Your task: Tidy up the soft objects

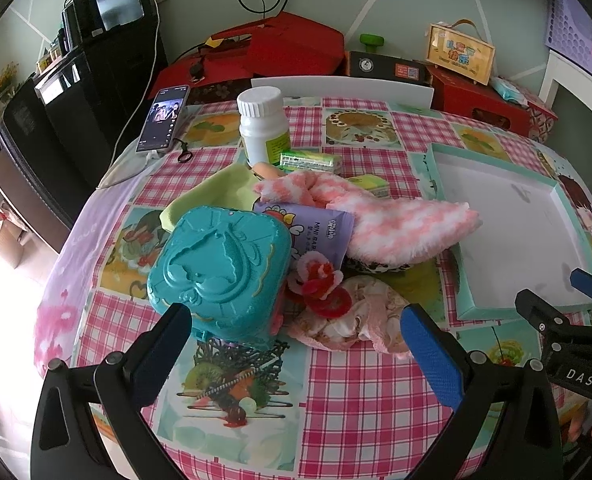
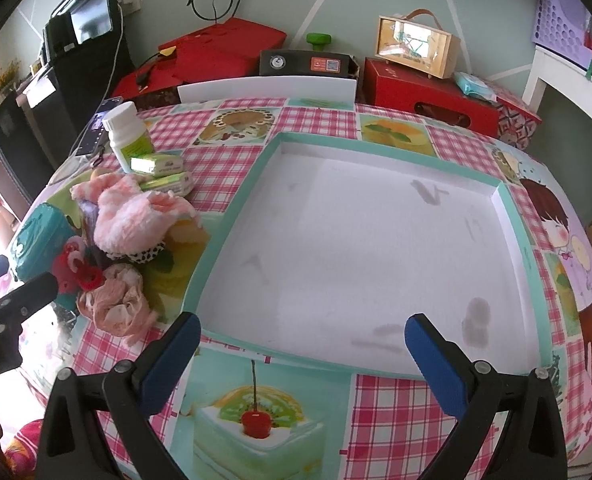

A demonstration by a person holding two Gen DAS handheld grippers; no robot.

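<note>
On the counter (image 1: pixel 336 380), the left claw (image 1: pixel 296 344) hangs spread and empty just short of the crumpled pink cloth (image 1: pixel 360 320), dead ahead. The right claw (image 2: pixel 302 350), also spread, empty, faces the teal-rimmed tray (image 2: pixel 200 272); left is nearer.

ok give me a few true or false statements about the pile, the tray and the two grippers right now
1. The white tray with the teal rim holds nothing. True.
2. The left gripper is shut on the teal box. False: its fingers stand apart and hold nothing.
3. The pink and white fluffy cloth lies on top of the pile. True.
4. The white bottle lies on its side. False: it stands upright, cap on.
5. The right gripper is open, over the tray's near edge. True.
</note>
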